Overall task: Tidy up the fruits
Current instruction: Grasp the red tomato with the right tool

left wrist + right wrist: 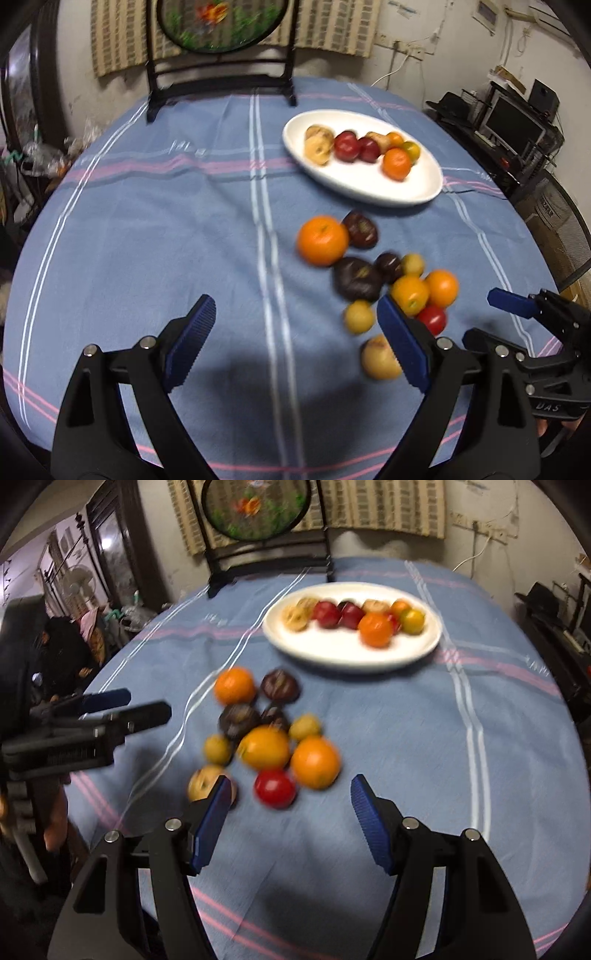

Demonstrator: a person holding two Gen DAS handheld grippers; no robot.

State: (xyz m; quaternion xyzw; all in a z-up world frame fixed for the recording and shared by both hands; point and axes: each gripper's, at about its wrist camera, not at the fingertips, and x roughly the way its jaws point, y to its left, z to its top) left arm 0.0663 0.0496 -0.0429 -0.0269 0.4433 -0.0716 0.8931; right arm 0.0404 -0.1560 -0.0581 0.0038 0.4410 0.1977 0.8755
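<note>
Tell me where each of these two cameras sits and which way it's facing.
Left wrist: rides the left gripper, angled down across the blue tablecloth toward the loose fruit pile; its own open fingers show, and the right gripper at the right edge.
Right wrist: rides the right gripper, angled down at the same pile; its open fingers show, and the left gripper at left.
Shared: the pile, the white plate of fruit, the round framed picture.
</note>
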